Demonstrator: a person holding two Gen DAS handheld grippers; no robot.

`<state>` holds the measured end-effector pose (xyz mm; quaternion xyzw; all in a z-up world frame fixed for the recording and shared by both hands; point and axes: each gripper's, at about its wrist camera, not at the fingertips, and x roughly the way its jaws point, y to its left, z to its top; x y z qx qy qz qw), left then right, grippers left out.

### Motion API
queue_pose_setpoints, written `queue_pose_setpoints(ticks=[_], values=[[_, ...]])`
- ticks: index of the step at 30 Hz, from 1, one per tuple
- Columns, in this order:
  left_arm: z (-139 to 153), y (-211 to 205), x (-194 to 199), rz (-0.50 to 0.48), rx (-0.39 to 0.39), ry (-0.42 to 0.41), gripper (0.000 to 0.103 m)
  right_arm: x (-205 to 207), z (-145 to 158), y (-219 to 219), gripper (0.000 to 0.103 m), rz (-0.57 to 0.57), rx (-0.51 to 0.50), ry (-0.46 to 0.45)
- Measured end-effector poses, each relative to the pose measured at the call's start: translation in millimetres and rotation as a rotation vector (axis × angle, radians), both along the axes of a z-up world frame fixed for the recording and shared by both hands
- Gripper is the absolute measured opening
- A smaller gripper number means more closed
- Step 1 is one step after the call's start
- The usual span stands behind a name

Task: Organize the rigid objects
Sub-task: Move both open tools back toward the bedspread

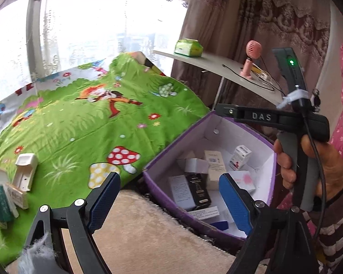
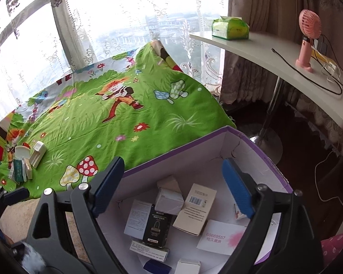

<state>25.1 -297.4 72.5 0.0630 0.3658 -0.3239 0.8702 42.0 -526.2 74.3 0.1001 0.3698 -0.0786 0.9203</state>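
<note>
Left gripper [image 1: 169, 196]: jaws apart, nothing between them, over the near edge of the purple box [image 1: 162, 191]. Right gripper [image 2: 173, 189]: jaws apart, empty, above the box interior. Small cartons [image 2: 194, 207] lie loose inside the box, including a black one [image 2: 156, 226]. More small boxes [image 2: 26, 162] stand on the green bedsheet [image 2: 116, 123], well apart from the purple box.

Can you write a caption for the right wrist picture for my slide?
Open right gripper hovers over the purple cardboard box of small packages, with a few more small boxes left on the green cartoon bedsheet.
</note>
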Motion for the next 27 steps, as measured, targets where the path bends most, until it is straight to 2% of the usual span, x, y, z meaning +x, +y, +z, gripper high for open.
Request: queue_pose_setpoints(ticks=[8, 13, 17, 27], values=[[1, 38, 7, 0.116, -0.039, 0.011, 0.089, 1, 7, 30, 0.089, 0.047, -0.034, -0.025], [-2, 67, 11, 0.199, -0.05, 0.031, 0.089, 3, 7, 52, 0.089, 0.099, -0.01, -0.026], [-5, 94, 12, 0.264, -0.064, 0.049, 0.089, 6, 3, 74, 0.089, 0.164, 0.028, -0.005], [-16, 163, 8, 0.428, -0.095, 0.069, 0.089, 11, -10, 136, 0.089, 0.305, 0.051, 0.047]])
